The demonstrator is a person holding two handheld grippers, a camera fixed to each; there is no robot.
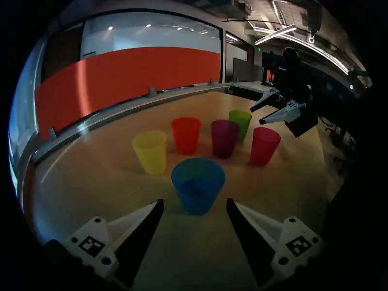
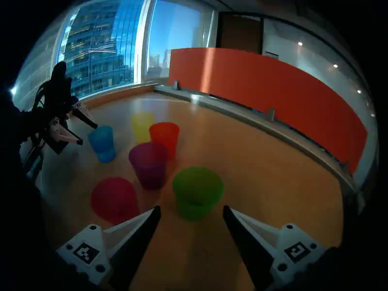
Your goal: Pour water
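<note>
Pouring hasn't started yet: left tool (image 1: 194,202) wide open facing the blue cup (image 1: 198,186), right tool (image 2: 191,208) wide open facing the green cup (image 2: 198,191).

The tabletop (image 1: 87,184) looks like smooth pale wood with a soft sheen. The blue cup (image 1: 198,186) and green cup (image 2: 198,192) look like translucent, smooth plastic, and the fingers of the left tool (image 1: 194,201) look like matt white-and-black plastic.

No word, number or brand can be read; the left hand-held gripper (image 1: 194,201) and right hand-held gripper (image 2: 191,207) carry only square pattern markers (image 1: 92,245).
</note>
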